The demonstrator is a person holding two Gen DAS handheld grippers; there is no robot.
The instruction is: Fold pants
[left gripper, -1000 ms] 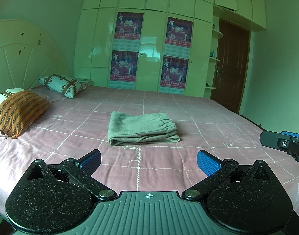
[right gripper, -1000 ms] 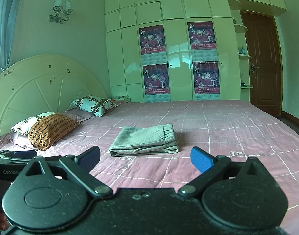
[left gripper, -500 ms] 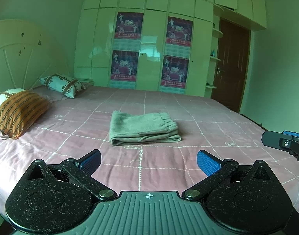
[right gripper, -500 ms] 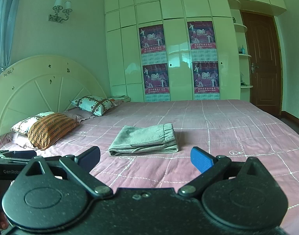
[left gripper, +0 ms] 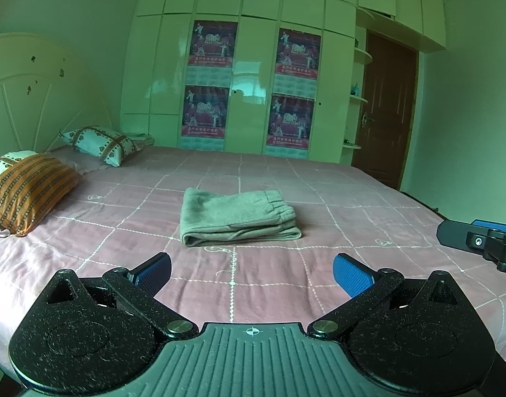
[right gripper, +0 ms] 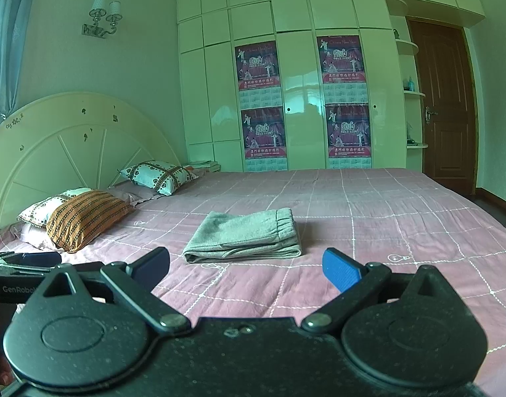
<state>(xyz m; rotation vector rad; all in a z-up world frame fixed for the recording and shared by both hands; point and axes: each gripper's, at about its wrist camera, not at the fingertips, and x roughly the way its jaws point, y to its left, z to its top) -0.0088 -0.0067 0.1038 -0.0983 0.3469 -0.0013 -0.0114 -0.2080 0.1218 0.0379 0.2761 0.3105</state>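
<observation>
While my left gripper (left gripper: 251,273) and right gripper (right gripper: 246,266) both hang spread wide and empty, the pants (left gripper: 238,216) lie folded mid-bed (left gripper: 369,198), well ahead of me, long axis crosswise, waistband toward the right, fold edge facing me.

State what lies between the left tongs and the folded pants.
Only bare pink bedsheet lies between the open left tongs and the folded pants, shown in the left wrist view.

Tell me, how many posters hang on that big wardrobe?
4. On the wardrobe doors: upper left poster, lower left poster, upper right poster, lower right poster. None seems hidden.
</observation>
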